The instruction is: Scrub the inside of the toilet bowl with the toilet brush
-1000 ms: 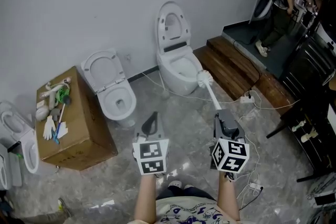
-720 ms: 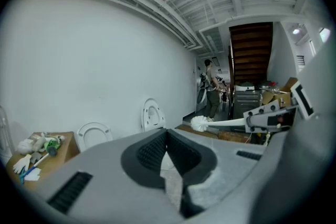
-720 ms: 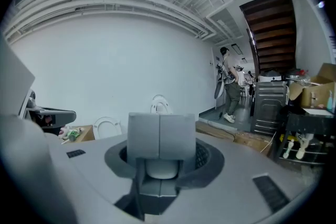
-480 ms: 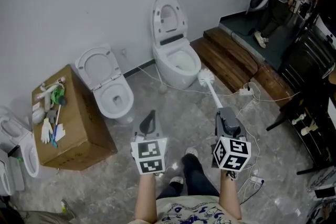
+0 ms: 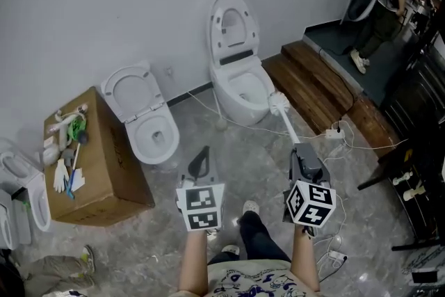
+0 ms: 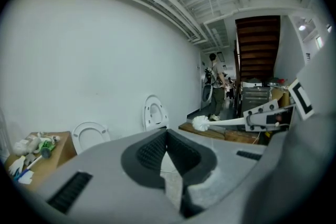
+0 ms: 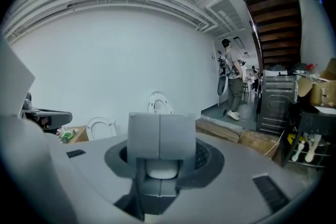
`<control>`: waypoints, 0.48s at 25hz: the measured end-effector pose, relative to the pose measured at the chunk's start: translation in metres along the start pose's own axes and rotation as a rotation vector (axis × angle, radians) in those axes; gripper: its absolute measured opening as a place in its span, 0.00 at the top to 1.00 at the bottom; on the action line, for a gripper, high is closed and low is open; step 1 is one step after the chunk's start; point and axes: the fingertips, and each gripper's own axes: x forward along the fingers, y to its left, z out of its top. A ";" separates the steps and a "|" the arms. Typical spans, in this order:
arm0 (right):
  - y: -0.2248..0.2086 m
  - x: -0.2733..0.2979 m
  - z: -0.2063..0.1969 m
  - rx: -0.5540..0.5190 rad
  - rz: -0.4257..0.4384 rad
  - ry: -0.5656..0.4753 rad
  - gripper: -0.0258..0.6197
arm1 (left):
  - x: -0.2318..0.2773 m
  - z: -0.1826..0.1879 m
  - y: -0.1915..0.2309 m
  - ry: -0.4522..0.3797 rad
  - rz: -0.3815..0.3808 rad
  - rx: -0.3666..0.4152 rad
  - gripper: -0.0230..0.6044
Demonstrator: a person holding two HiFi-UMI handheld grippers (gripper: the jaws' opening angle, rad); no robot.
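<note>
Two grippers are held out in front of the person. The right gripper has its fingers clamped on the handle of the toilet brush. The left gripper carries nothing, its fingers pressed together.

The brush's white bristle head hangs just beside the right rim of the taller toilet, whose lid and seat are raised against the wall. It is not yet inside the bowl (a second, lower toilet stands to the left, beside a cardboard box with cleaning things on top).

The step in hand looks like the approach. To do it well, swing the head leftward over the rim. Then tip the handle down so the bristles meet the porcelain below the rim, and work round the wall in overlapping strokes. The grip sits far back on a long handle, so hard pressure may twist it in the fingers; short strokes seem wiser. A power strip lies on the floor to the right, worth stepping clear of.
</note>
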 end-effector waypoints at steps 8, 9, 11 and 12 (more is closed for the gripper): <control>-0.031 0.094 0.051 -0.012 0.052 -0.015 0.70 | 0.090 0.043 -0.007 -0.012 0.049 -0.005 0.96; -0.035 0.106 0.057 -0.015 0.058 -0.016 0.70 | 0.101 0.048 -0.009 -0.016 0.053 -0.005 0.96; -0.043 0.126 0.066 -0.023 0.070 -0.017 0.70 | 0.122 0.056 -0.013 -0.022 0.060 -0.004 0.96; -0.047 0.136 0.070 -0.025 0.076 -0.018 0.70 | 0.131 0.060 -0.016 -0.024 0.063 -0.004 0.96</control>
